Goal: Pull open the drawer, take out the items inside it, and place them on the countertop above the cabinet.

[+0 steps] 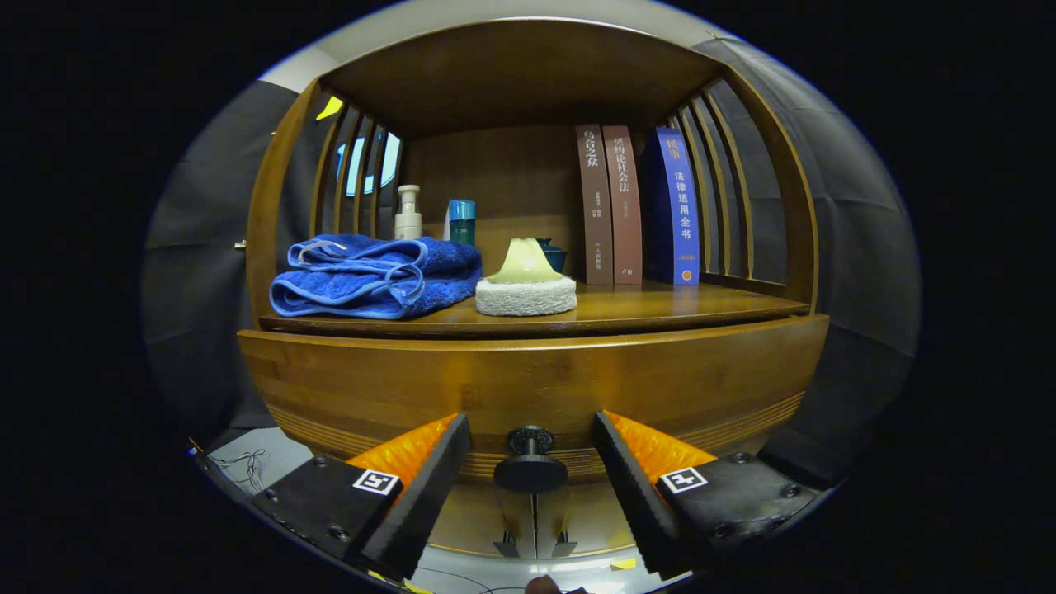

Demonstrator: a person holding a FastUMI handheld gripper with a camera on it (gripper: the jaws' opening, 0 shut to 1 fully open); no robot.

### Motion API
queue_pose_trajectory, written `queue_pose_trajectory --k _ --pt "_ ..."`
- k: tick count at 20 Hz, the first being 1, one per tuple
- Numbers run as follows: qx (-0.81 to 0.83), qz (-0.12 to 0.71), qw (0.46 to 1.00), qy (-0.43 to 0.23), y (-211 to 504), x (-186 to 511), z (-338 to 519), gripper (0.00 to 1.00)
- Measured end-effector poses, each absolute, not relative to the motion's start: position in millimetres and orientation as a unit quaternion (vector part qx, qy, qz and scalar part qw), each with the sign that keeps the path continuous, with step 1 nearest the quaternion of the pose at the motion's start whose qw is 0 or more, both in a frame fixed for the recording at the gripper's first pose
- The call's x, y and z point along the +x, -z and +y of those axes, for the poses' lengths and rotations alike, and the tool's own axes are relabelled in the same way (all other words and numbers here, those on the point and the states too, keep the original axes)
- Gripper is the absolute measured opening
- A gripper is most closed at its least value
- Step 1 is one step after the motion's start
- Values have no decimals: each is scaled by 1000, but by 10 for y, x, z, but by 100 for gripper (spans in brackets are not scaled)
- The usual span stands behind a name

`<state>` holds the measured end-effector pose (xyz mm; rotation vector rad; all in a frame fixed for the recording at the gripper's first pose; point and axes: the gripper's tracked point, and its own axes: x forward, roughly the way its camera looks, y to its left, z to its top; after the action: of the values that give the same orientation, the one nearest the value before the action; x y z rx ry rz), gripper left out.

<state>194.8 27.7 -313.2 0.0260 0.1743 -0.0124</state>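
The closed brown wooden drawer front point(528, 379) spans just ahead of the tool point(532, 450), beneath the tabletop point(660, 305). Its round dark metal knob point(530, 462) sits between the spread fingers, touching neither.

I see a blue towel point(375, 276), two brown books point(609, 206) beside one blue book point(678, 210), a black knob point(530, 462), and a brown wooden cabinet point(528, 375).

Wooden drawer point(528, 384) shut, dark round knob point(530, 464) at front
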Motion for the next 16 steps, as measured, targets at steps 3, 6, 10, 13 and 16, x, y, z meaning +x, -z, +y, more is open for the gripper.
queue_pose_trajectory --k 3,6,10,13,16 --pt "9 90 996 9 3139 2073 266 99" --pt "9 84 996 11 3134 2038 277 98" --pt "16 91 996 4 3136 1995 249 98" --pt "8 79 997 5 2993 1871 203 99" --pt "1 62 998 3 2743 1692 188 98"
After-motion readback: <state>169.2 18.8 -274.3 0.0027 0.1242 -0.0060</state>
